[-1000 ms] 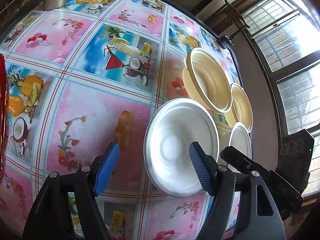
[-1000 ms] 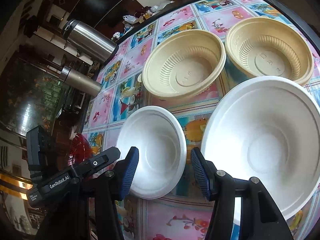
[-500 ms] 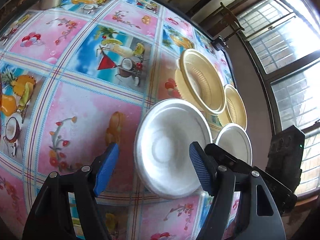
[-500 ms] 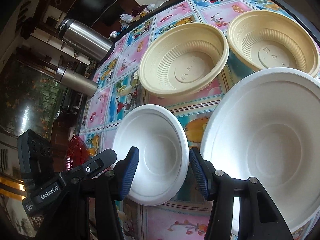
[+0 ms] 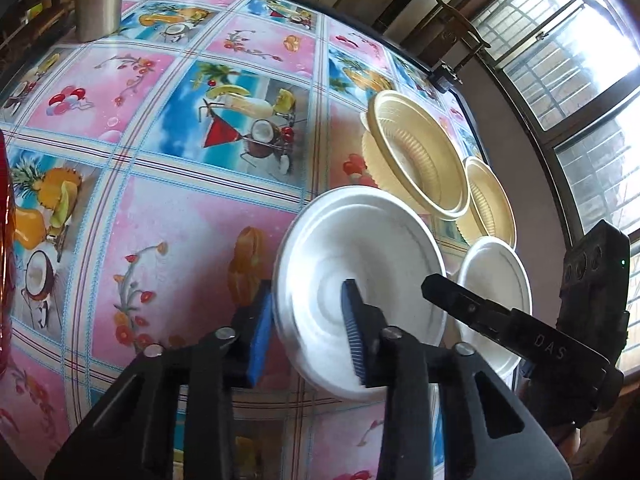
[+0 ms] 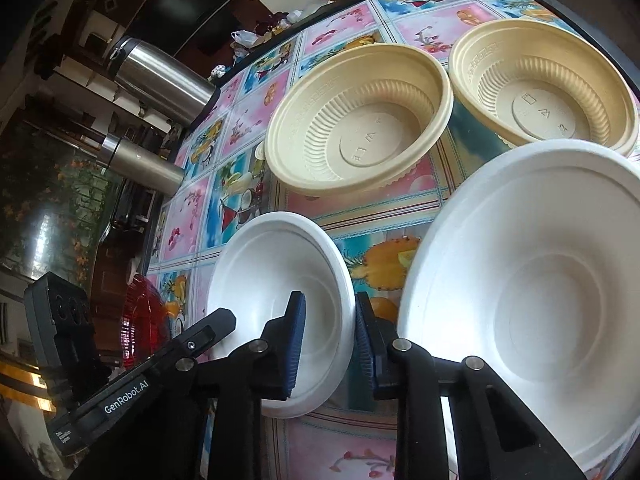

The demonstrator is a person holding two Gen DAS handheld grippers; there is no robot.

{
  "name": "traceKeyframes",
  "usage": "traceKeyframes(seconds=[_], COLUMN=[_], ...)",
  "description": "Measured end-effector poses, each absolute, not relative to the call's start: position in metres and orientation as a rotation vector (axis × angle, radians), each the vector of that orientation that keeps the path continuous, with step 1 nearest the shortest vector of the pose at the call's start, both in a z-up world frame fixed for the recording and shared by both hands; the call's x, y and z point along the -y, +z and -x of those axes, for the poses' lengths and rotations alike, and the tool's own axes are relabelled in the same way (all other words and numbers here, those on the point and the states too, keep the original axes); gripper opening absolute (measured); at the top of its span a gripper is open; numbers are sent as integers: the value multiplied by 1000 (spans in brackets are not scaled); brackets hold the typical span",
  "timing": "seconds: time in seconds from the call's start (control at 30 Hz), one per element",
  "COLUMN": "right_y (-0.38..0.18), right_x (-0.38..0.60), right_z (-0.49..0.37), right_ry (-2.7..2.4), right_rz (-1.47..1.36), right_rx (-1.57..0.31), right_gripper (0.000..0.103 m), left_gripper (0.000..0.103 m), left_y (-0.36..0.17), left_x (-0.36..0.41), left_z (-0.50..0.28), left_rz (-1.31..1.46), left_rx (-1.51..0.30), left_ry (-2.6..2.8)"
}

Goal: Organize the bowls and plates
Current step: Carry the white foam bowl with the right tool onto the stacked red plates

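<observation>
**Both tools straddle the small bowl's rim**

The small bowl (image 5: 380, 248), white, sits upright on the worktop (image 5: 180, 232), which carries a glossy cloth of pink and blue fruit panels.

The left tool (image 5: 307, 334) sits over the bowl's left rim, with one blue pad against the outside of the rim and the other inside the bowl over its sloping wall. The jaws stand fairly close. White wall shows between the pads, so I cannot tell whether they pinch the rim or only bracket it.

The right tool (image 6: 331, 344) sits over the opposite rim of the same bowl. Its left pad is inside the bowl. Its right pad is outside, in the narrow gap between this bowl and the big bowl (image 6: 540, 312). The outer pad looks to touch the rim. Here too I cannot tell whether the grip is firm.

The big bowl, also white and upright, stands just beside the small one on the right. Beyond the two white bowls stand two ribbed tan bowls, one (image 6: 360, 120) near the small bowl and the other (image 6: 544, 92) just beside it, toward the worktop's edge.

Two steel flasks (image 6: 160, 76) stand at the far side of the worktop. A red ribbed dish (image 6: 140, 312) shows at the left edge, partly hidden behind the left tool's body.
</observation>
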State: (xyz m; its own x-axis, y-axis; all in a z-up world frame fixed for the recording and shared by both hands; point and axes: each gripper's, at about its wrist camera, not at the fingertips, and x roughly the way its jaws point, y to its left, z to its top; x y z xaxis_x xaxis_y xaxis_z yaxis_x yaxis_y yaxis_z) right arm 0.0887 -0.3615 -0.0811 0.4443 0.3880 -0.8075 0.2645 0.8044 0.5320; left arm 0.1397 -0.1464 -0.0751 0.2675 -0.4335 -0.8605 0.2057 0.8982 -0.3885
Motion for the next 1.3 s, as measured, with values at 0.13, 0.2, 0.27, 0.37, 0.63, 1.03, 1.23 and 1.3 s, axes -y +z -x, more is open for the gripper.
traceKeyframes(seconds=[0.13, 0.2, 0.27, 0.37, 0.63, 1.03, 1.23, 1.3], right_y=[-83, -84, -82, -80, -76, -68, -71, -65], right_x=[358, 355, 350, 343, 314, 240, 231, 231], right_z=[-92, -93, -93, -93, -91, -69, -21, -8], right_ry=[71, 80, 73, 68, 124, 172, 159, 147], right_rz=[-642, -639, -613, -580, -519, -340, -376, -359], right_rx=[-1129, -1128, -1119, -1111, -1113, -1098, -1060, -1058], right_gripper=[8, 8, 8, 9, 9, 9, 9, 9], left_gripper=[12, 10, 7, 7, 8, 8, 8, 8], left_y=[-73, -74, -76, -78, -73, -80, -74, -72], left_x=[135, 131, 128, 124, 93, 29, 20, 22], left_z=[-140, -140, -140, -138, -127, -93, -62, -47], left_rz=[220, 212, 210, 211, 265, 353, 288, 249], left_rx=[-1210, -1206, -1209, -1212, -1188, -1162, -1134, -1126], left_ry=[-420, -410, -405, -404, -384, -337, -368, -399])
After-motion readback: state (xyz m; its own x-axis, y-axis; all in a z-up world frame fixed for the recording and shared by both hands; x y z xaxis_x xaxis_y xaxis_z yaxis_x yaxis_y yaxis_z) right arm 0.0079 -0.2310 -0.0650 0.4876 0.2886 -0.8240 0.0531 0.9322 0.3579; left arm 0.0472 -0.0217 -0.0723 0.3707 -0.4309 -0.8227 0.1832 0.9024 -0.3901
